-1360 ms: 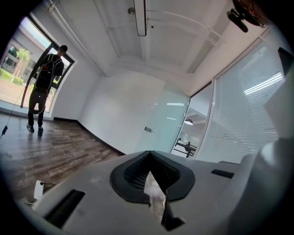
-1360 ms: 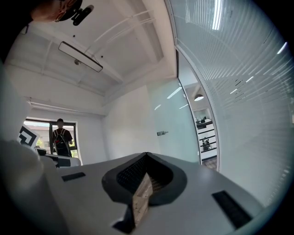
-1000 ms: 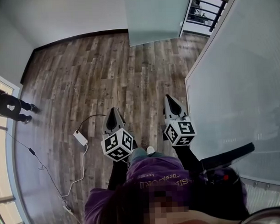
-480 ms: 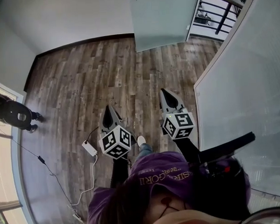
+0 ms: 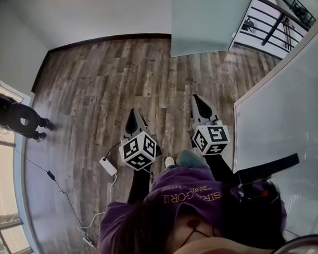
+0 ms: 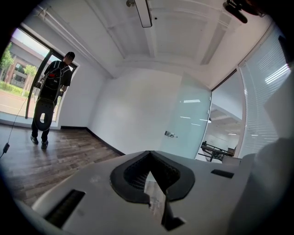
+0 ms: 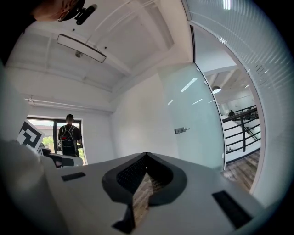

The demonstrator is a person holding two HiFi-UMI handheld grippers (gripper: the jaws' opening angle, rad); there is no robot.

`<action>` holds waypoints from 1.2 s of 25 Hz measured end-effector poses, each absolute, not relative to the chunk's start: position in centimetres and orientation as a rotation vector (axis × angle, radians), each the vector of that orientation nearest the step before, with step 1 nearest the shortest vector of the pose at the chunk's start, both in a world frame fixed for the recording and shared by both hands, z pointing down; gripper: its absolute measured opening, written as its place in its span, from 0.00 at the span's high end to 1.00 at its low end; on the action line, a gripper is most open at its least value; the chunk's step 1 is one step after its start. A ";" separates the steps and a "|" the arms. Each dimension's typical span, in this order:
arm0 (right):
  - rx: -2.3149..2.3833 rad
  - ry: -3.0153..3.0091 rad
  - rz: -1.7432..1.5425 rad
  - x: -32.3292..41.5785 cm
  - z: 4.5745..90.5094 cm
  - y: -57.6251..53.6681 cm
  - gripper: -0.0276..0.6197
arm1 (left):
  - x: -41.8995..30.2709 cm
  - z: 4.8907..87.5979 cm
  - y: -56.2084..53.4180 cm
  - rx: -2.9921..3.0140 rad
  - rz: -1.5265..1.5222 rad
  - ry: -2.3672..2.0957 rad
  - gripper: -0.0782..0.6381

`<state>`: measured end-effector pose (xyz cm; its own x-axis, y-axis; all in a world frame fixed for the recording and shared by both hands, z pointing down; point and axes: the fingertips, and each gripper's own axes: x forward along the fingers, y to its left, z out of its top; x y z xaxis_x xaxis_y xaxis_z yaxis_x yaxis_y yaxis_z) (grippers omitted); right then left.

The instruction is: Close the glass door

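Shifted since the earlier frame: both grippers and their holder have advanced across the floor (image 5: 95, 84) towards the door, which now sits further right in the head view; the adapter (image 5: 108, 166) has dropped back beside the left gripper's cube.

- Left gripper (image 5: 133, 112) (image 6: 149, 152): jaws clenched tip to tip, nothing between them. Held low over the planks, pointing ahead.
- Right gripper (image 5: 196, 98) (image 7: 146, 153): jaws likewise pressed together, empty. Level with the left, just beside the glass wall (image 5: 278, 114).
- Door (image 5: 207, 20) (image 6: 186, 119) (image 7: 193, 114): frosted glass, standing open ahead, well apart from both grippers. Handle (image 6: 171, 134) (image 7: 182, 130) is fitted mid-height. The doorway lies at its right.
- Railing (image 5: 270, 18): dark bars, beyond the doorway.
- Adapter: white block on the floor, cable trailing left towards the window.
- Bystander (image 5: 15, 118) (image 6: 51, 101) (image 7: 69, 135): dark clothes, backpack, standing at the window at far left, back turned.
- Holder: purple top, one shoe (image 5: 170, 162) showing between the two cubes.
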<state>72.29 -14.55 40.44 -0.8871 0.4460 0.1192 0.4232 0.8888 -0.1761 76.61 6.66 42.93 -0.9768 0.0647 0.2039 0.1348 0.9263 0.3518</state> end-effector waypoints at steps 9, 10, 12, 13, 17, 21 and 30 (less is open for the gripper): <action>-0.708 -2.866 0.205 63.4 41.8 -11.5 0.98 | 69.8 44.5 10.4 -0.278 -0.501 -2.875 0.89; -0.725 -2.860 0.204 62.0 41.9 -10.9 0.98 | 68.6 44.4 10.9 -0.288 -0.502 -2.881 0.89; -0.760 -2.854 0.189 59.0 41.8 -10.0 0.98 | 65.9 44.1 11.3 -0.290 -0.513 -2.899 0.89; -0.775 -2.855 0.176 57.5 41.7 -9.8 0.98 | 64.3 43.9 11.3 -0.283 -0.519 -2.912 0.89; -0.821 -2.833 0.160 51.6 41.4 -8.9 0.98 | 58.7 42.7 11.1 -0.268 -0.539 -2.940 0.89; -0.863 -2.825 0.159 46.9 40.7 -8.4 0.98 | 54.6 42.3 11.4 -0.319 -0.516 -2.926 0.89; -0.894 -2.785 0.191 40.4 41.8 -7.1 0.98 | 48.9 42.9 12.7 -0.407 -0.510 -2.899 0.89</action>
